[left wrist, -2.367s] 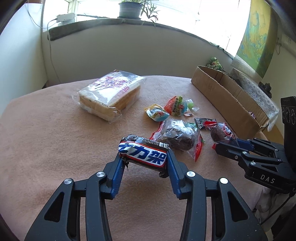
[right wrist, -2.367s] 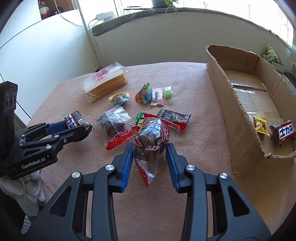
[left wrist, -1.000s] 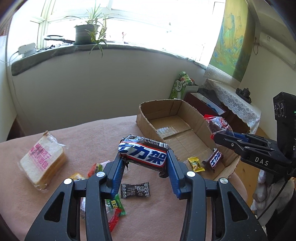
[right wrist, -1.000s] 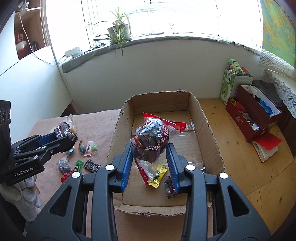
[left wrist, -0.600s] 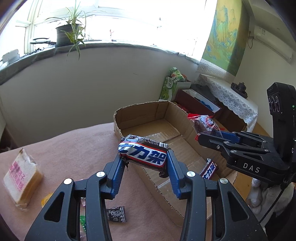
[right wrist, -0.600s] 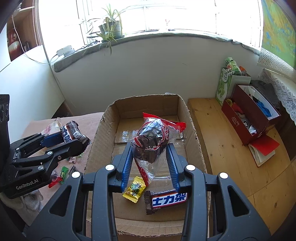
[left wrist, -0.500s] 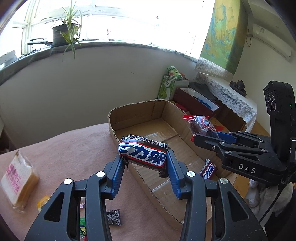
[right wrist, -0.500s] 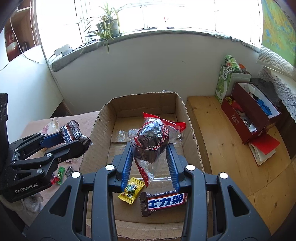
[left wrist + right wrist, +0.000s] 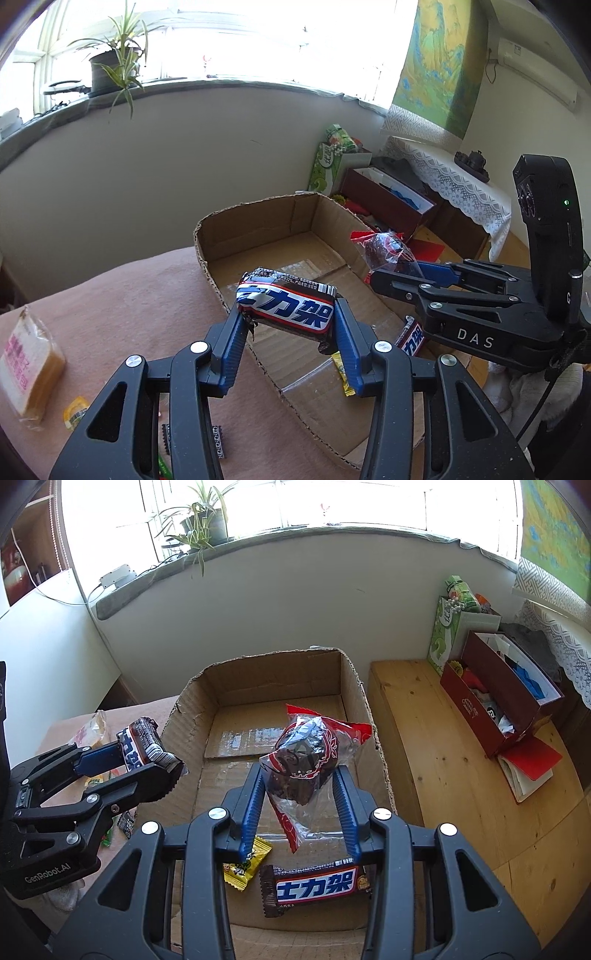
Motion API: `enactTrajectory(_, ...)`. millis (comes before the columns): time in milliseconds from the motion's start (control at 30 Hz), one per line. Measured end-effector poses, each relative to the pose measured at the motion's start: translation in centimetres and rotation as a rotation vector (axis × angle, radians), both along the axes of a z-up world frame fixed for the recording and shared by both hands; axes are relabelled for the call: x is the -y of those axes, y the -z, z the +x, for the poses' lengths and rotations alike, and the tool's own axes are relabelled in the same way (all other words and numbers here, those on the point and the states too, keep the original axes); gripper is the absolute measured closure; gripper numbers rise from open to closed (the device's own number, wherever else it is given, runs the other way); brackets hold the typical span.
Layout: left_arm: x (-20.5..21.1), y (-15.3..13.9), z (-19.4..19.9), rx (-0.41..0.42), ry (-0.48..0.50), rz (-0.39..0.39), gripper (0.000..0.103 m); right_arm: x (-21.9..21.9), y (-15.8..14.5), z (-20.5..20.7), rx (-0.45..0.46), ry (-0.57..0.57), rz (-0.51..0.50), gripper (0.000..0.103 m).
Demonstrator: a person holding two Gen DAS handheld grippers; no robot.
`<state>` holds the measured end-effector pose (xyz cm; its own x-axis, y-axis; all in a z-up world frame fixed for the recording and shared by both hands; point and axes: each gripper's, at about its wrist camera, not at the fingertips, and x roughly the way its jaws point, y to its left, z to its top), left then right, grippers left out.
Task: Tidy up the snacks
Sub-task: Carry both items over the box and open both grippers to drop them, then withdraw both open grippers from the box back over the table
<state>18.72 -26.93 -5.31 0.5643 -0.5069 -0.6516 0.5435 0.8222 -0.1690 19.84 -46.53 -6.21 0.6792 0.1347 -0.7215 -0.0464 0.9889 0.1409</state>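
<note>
Each hand-held gripper clamps one snack: left (image 9: 288, 325) a chocolate bar (image 9: 286, 304), right (image 9: 299, 794) a bagged cake (image 9: 304, 758).

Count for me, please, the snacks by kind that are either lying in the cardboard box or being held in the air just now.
Chocolate bars: 2, the held bar and the loose bar in the box
Bagged brown cake: 1, held
Yellow candy packet: 1, in the box
Total: 4
</note>
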Motion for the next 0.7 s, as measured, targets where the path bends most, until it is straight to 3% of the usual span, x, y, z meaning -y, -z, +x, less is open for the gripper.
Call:
enactTrajectory(433,-0.4,-0.4,-0.4,0.016,-0.002,0.000,0.055,-0.1,-0.7,-0.5,0.018,0.024,-0.017,0.049)
enactTrajectory(700,-0.5,-1.1,-1.0,0.029,0.007,-0.007,0.055,-0.1,-1.1,-1.1,0.025,0.039,-0.023,0.046)
